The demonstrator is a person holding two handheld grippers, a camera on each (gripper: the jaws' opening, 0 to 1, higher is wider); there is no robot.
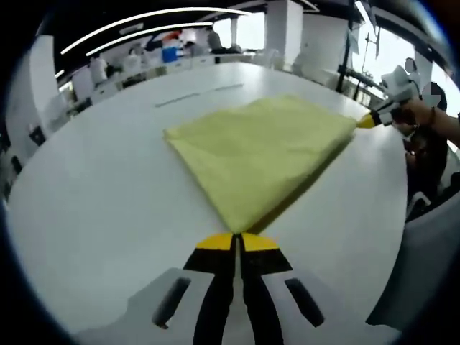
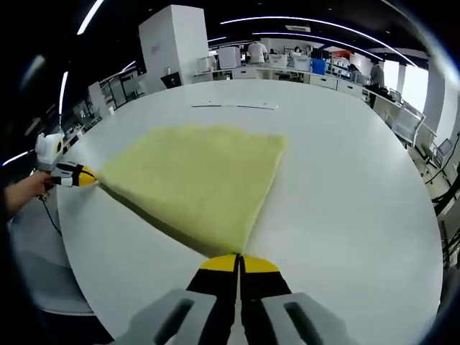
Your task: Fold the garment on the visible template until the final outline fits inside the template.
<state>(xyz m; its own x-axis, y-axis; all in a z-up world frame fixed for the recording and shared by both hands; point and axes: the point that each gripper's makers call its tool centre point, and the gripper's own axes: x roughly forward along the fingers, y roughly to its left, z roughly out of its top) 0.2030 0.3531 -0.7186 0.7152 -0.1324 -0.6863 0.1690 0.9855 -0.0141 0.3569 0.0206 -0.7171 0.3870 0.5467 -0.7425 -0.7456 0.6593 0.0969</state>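
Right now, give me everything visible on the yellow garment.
The yellow garment is a pale yellow, soft, slightly fuzzy-looking cloth, folded into a flat, roughly four-cornered shape with layered edges along one side. It lies on the white table. The left gripper is shut on one corner and the right gripper is shut on the neighbouring corner, with the thick folded edge running between them. No template outline can be made out under it.

No readable text, label or number appears anywhere; distant background perhaps too blurred.

Left claw (image 1: 237, 241) and right claw (image 2: 239, 261) (jaws together) each pinch a corner.
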